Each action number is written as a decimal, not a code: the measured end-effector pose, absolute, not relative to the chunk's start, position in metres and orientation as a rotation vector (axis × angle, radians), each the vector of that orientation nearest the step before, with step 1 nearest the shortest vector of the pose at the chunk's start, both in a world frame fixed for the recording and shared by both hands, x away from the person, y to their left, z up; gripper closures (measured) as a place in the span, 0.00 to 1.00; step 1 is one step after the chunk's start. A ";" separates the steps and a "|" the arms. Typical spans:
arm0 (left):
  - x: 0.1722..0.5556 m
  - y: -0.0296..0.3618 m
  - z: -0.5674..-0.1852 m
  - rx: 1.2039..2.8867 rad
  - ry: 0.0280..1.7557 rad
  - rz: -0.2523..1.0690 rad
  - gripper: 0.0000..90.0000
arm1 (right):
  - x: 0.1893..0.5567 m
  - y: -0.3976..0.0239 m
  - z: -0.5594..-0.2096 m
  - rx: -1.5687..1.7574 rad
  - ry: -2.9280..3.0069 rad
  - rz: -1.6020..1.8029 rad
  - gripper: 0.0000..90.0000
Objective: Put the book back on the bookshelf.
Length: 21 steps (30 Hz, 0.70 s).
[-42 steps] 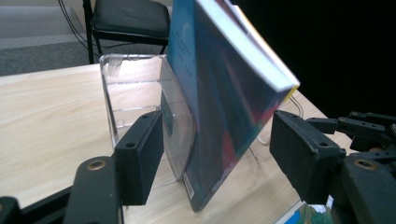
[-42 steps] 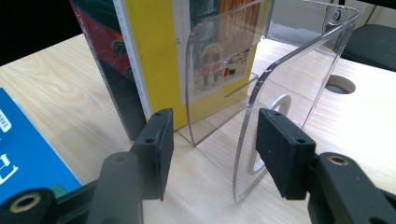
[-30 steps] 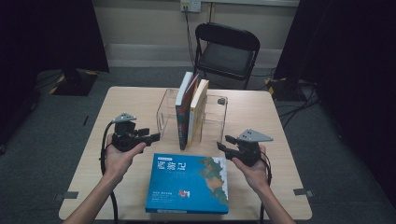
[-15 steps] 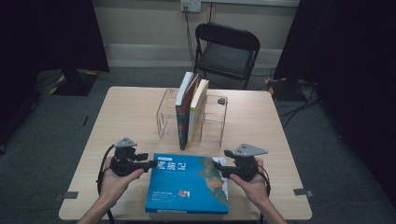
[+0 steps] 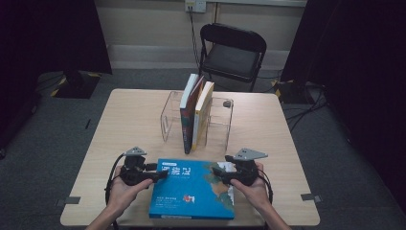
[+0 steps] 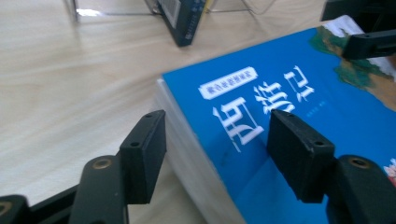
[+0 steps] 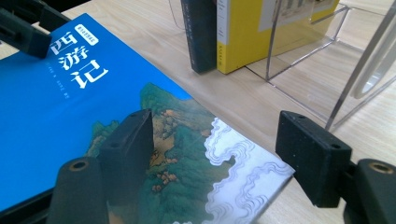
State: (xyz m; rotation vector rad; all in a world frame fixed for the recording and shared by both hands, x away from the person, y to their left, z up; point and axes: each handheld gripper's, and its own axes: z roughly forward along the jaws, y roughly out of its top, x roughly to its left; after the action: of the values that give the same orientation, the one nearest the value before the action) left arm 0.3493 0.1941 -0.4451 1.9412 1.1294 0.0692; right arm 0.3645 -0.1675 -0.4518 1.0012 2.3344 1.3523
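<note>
As it lies flat on the tabletop (image 5: 134,120):
Blue book (image 5: 191,191): ungripped.
Left gripper (image 6: 217,154): jaws just widening, straddling its corner.
Right gripper (image 7: 215,156): likewise.

Flat book (image 5: 191,189) at table (image 5: 129,124) front edge, before upright books (image 5: 195,112) in clear rack (image 5: 218,120).

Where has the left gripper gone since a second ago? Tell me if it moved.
Yes. In the high view the left gripper has come down toward the near edge, away from the clear rack, to the blue book's left corner, its fingers opening astride it.

Blue book (image 5: 191,196), green landscape cover, seemingly white-lettered
</note>
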 end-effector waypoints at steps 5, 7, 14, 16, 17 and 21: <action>0.348 0.194 -0.443 1.953 1.122 0.075 0.42 | 0.364 -0.168 -0.452 1.016 2.347 1.357 0.31; 0.346 0.195 -0.442 1.954 1.116 0.084 0.47 | 0.363 -0.169 -0.452 1.006 2.357 1.353 0.31; 0.349 0.197 -0.441 1.943 1.149 0.059 0.55 | 0.373 -0.160 -0.443 0.918 2.379 1.294 0.33; 0.350 0.201 -0.440 1.939 1.143 0.056 0.62 | 0.376 -0.157 -0.442 0.916 2.383 1.309 0.33; 0.351 0.203 -0.442 1.928 1.135 0.039 0.62 | 0.379 -0.151 -0.444 0.917 2.389 1.304 0.33; 0.351 0.202 -0.442 1.928 1.141 0.044 0.62 | 0.380 -0.151 -0.449 0.944 2.435 1.382 0.43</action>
State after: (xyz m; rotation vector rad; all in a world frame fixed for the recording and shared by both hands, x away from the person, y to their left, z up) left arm 0.3512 0.2023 -0.4415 1.9280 1.1406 0.0440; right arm 0.3805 -0.1513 -0.4493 0.9442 2.4350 1.3824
